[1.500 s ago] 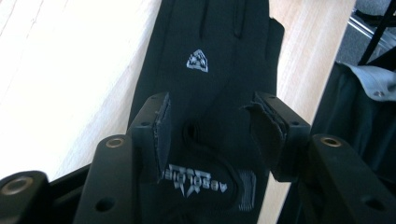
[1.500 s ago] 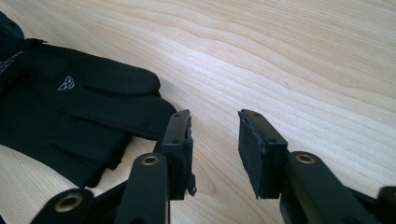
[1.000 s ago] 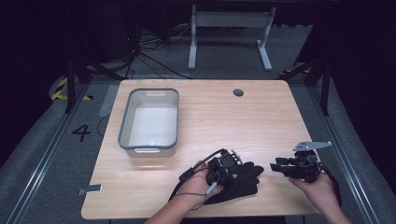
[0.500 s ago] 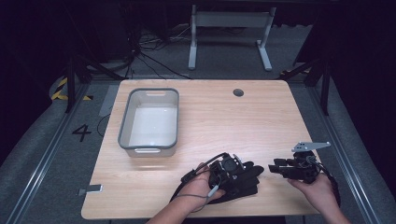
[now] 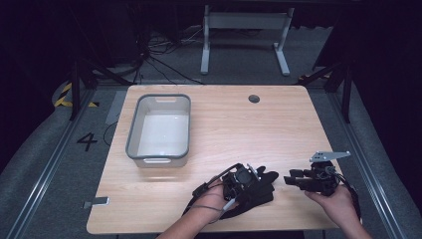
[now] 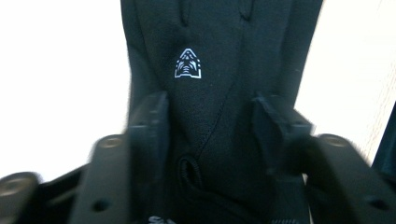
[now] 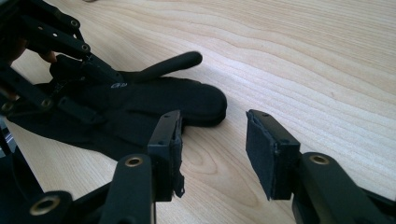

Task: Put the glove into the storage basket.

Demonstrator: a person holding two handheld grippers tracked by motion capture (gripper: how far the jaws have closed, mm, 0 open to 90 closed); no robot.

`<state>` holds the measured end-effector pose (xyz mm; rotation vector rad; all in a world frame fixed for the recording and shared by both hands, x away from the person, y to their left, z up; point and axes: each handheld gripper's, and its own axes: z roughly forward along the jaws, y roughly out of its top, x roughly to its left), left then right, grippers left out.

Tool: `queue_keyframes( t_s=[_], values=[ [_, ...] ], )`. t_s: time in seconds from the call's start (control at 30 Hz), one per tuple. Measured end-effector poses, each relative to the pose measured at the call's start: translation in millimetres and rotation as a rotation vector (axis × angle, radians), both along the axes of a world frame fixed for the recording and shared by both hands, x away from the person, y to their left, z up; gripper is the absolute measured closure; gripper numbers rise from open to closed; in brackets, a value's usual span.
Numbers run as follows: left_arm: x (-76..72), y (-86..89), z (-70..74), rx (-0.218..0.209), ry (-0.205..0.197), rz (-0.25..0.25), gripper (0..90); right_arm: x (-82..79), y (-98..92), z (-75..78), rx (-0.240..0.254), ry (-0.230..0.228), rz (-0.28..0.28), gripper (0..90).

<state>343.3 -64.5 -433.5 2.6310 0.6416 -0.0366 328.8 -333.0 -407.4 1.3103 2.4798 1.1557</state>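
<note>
A black glove (image 5: 263, 193) lies flat on the wooden table (image 5: 249, 134) near the front edge, its fingers pointing right. My left gripper (image 5: 255, 182) rests on it, open, with a jaw on either side of the glove's back (image 6: 210, 88) and its small white logo (image 6: 187, 64) just ahead. To the right my right gripper (image 5: 290, 180) is open and holds nothing, its jaws (image 7: 212, 144) low over bare wood a short way from the glove's fingertips (image 7: 205, 105). One glove finger (image 7: 173, 63) sticks up off the table. The left gripper (image 7: 70, 56) shows beyond, on the glove.
A grey bin with a white inside (image 5: 132, 144) stands on the table's left half. A round cable hole (image 5: 254, 98) sits near the far edge. A metal stand (image 5: 244, 30) and cables lie on the floor behind the table.
The left gripper has shifted slightly on the glove. The right gripper has edged a little toward the glove's fingertips.
</note>
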Motion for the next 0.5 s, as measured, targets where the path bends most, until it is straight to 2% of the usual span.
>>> queue_keyframes(
  t_s=[0.1,0.23,0.43,0.5],
  values=[
    [3.0,1.1,0.9,-0.009,0.026,0.004,63.3,0.3,-0.6,-0.2,0.001,0.001,0.000,56.5],
    [6.6,3.2,2.6,-0.021,0.053,0.003,70.1,1.0,-2.3,-1.0,0.002,0.008,-0.006,56.9],
    [6.9,5.1,11.9,-0.023,0.076,-0.016,72.3,1.1,-3.3,-1.2,0.003,0.007,-0.007,58.2],
    [6.9,5.7,15.5,-0.018,0.095,-0.034,72.3,1.0,-3.9,-0.9,0.006,0.009,-0.010,58.4]
  ],
)
